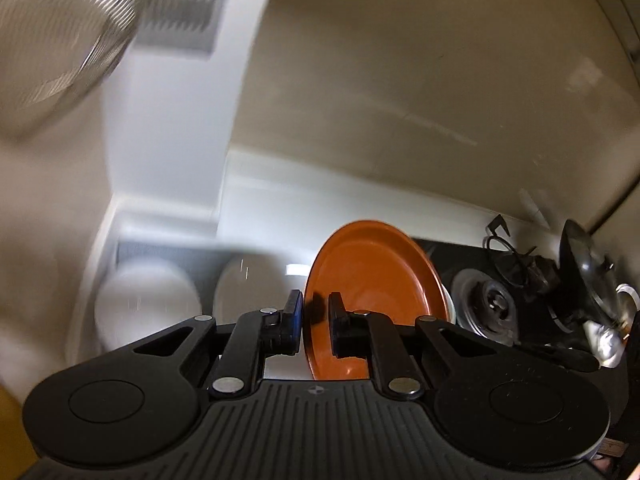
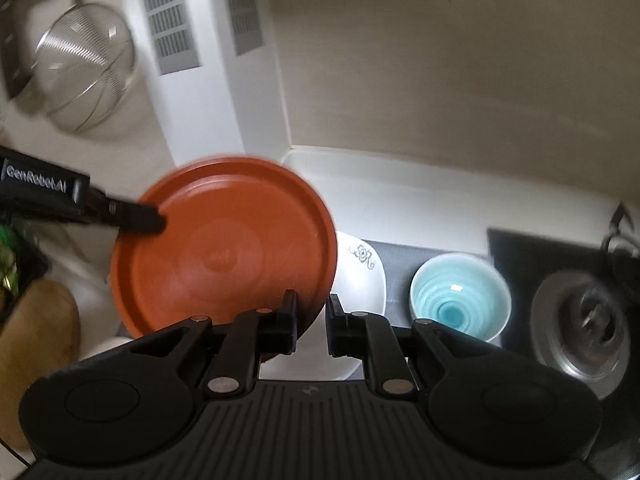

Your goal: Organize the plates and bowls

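My left gripper (image 1: 315,318) is shut on the rim of an orange plate (image 1: 380,276) and holds it on edge above the counter. In the right wrist view the same orange plate (image 2: 224,252) hangs tilted, its underside toward me, with the left gripper's finger (image 2: 136,218) clamped on its upper left edge. My right gripper (image 2: 311,322) is empty, its jaws a little apart, just below and right of the plate's lower rim. A white plate with a flower mark (image 2: 360,276) and a blue-glazed bowl (image 2: 460,300) sit on the counter beyond. Two white dishes (image 1: 148,304) show blurred in the left wrist view.
A metal strainer (image 2: 84,64) hangs on the wall at upper left. A stove burner (image 2: 588,320) lies at right, with a pot lid (image 1: 588,276) and dark stove top (image 1: 488,304) in the left wrist view. A wall vent (image 2: 168,20) and a wooden board (image 2: 36,332) are at left.
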A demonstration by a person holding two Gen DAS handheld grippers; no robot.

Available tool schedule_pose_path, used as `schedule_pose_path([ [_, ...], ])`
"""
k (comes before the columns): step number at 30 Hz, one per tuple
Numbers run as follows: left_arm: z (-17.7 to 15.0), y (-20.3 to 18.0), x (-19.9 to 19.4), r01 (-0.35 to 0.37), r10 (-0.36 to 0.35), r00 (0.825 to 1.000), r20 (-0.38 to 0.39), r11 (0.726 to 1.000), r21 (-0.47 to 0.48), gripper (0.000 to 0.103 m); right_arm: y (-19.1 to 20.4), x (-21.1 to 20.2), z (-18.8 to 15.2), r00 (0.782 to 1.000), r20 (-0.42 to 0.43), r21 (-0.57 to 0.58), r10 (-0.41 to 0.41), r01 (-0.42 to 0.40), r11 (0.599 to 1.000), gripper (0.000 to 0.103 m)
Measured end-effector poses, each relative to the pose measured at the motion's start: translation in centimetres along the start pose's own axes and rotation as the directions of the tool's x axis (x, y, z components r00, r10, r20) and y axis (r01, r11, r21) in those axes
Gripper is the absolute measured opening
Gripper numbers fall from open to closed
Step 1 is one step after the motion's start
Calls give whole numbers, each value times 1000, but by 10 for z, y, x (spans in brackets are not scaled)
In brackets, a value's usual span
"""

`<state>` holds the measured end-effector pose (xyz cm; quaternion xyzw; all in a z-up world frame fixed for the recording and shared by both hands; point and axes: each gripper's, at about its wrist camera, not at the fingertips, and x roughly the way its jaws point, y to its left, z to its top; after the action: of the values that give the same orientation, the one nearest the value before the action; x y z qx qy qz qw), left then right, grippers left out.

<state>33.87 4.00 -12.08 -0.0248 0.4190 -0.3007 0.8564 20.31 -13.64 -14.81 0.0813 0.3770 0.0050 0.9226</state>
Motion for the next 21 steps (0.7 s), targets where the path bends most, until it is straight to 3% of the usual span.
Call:
schedule_pose_path([
  [2,7,-3,18,-18,18,1000,-9,1000,12,13,-4,14,2,1000,0,5,-20,20,1000,17],
  [5,11,12,51,19,-23,999,-44,995,-97,14,-20,43,5,999,-25,77,-33,34,996,16],
  [8,6,23,89,1,-16,994,-110,990,-142,14,-34,76,1,997,-69,91,-38,44,995,15],
  [15,-22,21,149,-170,161,964,-212,985,-23,16,-39,118,-10,991,-128,57,-48,56,997,12],
  [21,-43,33,168,-201,174,945,-276,977,-74,15,-45,134,-15,985,-165,81,-58,73,994,12],
])
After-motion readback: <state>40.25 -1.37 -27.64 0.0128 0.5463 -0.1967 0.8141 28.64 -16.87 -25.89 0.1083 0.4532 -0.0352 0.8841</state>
